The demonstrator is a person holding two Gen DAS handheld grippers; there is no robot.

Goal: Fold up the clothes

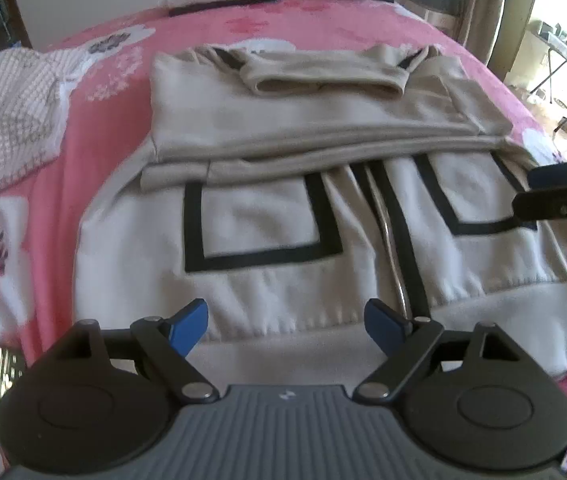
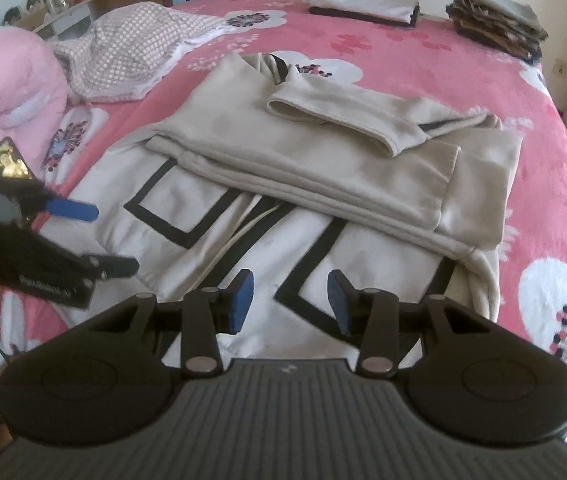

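Note:
A cream zip jacket [image 1: 267,224] with black-edged pockets lies flat on the pink flowered bedspread [image 1: 95,128]. Its beige sleeves [image 1: 323,80] are folded across the upper half. My left gripper [image 1: 286,312] hovers over the jacket's bottom hem, jaws wide open and empty. From the right wrist view the jacket [image 2: 283,184] runs diagonally. My right gripper [image 2: 290,284] hangs above its lower right pocket, jaws partly apart with no cloth between them. The left gripper [image 2: 99,238] shows at that view's left edge, over the jacket's left side. The right gripper [image 1: 543,196] pokes in at the left wrist view's right edge.
A checked cloth [image 2: 123,56] lies crumpled at the far left of the bed, beside a pink quilt [image 2: 7,92]. At the back, by the wall, sit a folded white garment [image 2: 363,4] and a stack of folded brownish clothes [image 2: 495,20]. The bed's edge curves along the right.

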